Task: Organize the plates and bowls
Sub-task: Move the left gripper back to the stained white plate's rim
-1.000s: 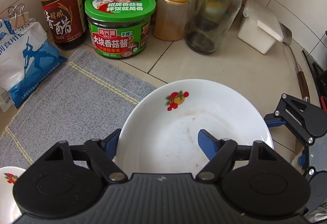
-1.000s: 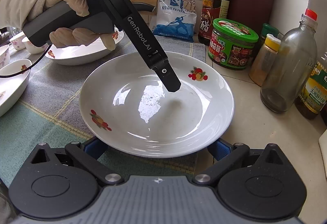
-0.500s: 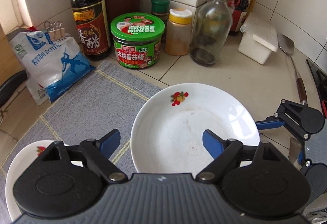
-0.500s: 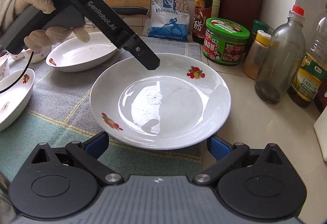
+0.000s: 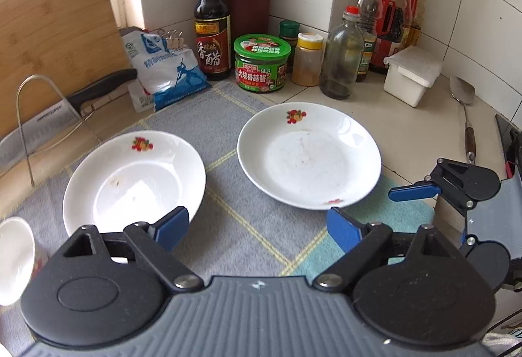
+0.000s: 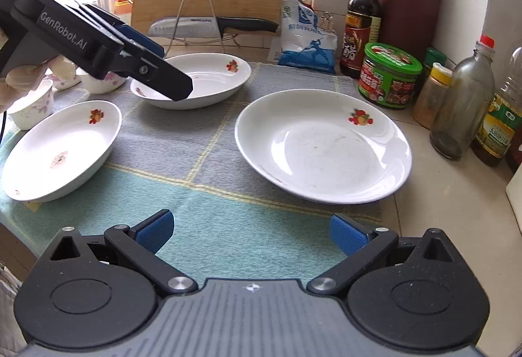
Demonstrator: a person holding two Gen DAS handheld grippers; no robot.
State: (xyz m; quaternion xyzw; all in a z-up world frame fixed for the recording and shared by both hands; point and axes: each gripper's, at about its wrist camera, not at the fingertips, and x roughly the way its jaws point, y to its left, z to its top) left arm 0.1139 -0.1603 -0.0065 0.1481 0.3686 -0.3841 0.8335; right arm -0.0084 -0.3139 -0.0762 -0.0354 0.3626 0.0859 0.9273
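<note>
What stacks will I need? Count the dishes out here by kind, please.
Flat plate: 1
Deep plates: 2
Small flowered bowls: 3 in view, partly hidden
Total: 6

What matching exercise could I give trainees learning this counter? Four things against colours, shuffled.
Things:
1. mushroom sauce jar lid
2. spice jar cap
3. knife block
4. salt bag

Colours:
A. dark red
B. blue and white
C. green
D. yellow

Pairs: 1-C, 2-D, 3-A, 4-B
</note>
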